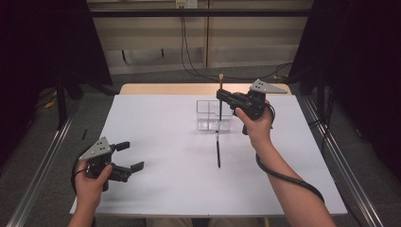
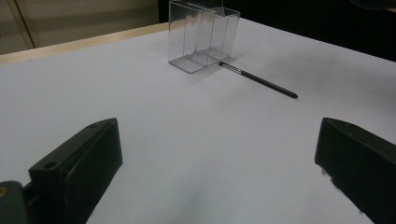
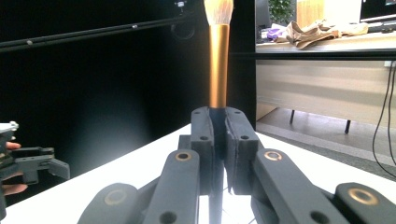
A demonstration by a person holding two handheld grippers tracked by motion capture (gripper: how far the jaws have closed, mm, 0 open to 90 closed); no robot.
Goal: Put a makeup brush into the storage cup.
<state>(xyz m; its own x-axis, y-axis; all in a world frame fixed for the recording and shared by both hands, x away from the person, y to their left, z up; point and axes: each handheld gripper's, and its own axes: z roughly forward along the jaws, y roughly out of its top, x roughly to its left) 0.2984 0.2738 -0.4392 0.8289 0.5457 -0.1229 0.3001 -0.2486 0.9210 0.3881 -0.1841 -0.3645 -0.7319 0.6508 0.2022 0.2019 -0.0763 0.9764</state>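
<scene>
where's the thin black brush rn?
In the high view, the thin black brush lies flat on the white table, just on the near side of the clear organizer, below the right gripper that holds the gold-handled brush upright.

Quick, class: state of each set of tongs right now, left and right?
Left tongs: open, holding nothing, above the white table.
Right tongs: shut on the makeup brush, held upright over the clear organiser.
</scene>
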